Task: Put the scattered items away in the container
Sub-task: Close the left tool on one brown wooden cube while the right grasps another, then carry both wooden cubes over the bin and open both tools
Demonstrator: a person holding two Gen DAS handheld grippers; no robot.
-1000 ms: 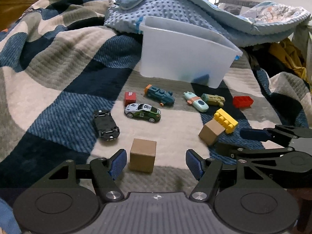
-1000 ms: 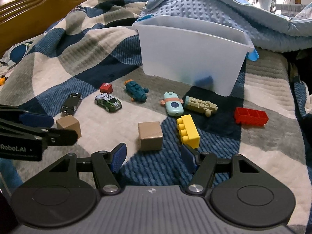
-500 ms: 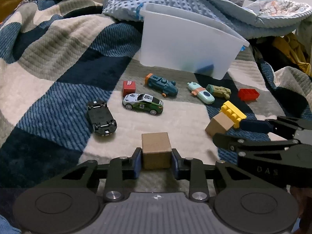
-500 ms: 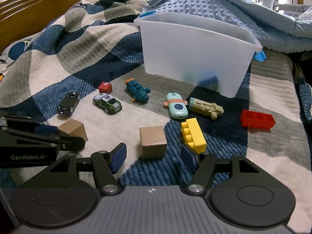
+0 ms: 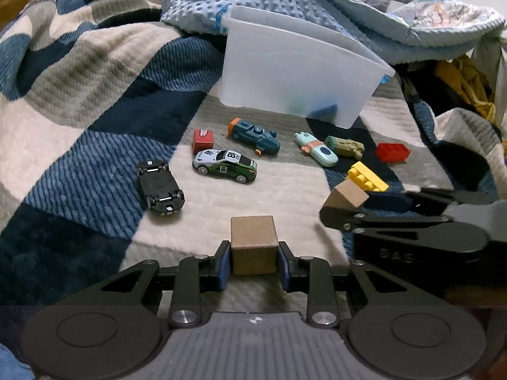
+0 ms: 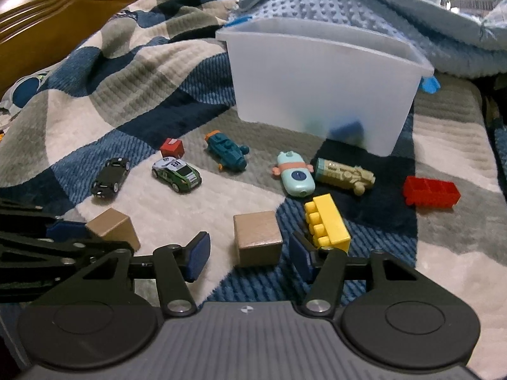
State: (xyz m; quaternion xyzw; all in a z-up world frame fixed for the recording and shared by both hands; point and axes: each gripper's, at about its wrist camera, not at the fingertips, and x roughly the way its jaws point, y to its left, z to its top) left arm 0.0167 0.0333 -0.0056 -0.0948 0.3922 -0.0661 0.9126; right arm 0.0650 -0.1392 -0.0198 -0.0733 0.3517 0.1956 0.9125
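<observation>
near edge of the blanket | left gripper clamped on a wood block | right gripper spread around a second block, not touching | step: grasping | next: squeeze right, carry both to far bin

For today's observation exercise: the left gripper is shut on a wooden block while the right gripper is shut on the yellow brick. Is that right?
Not quite. The left gripper is shut on a wooden block, but the right gripper is open, as the right wrist view shows; the yellow brick lies free beside its finger.
</observation>
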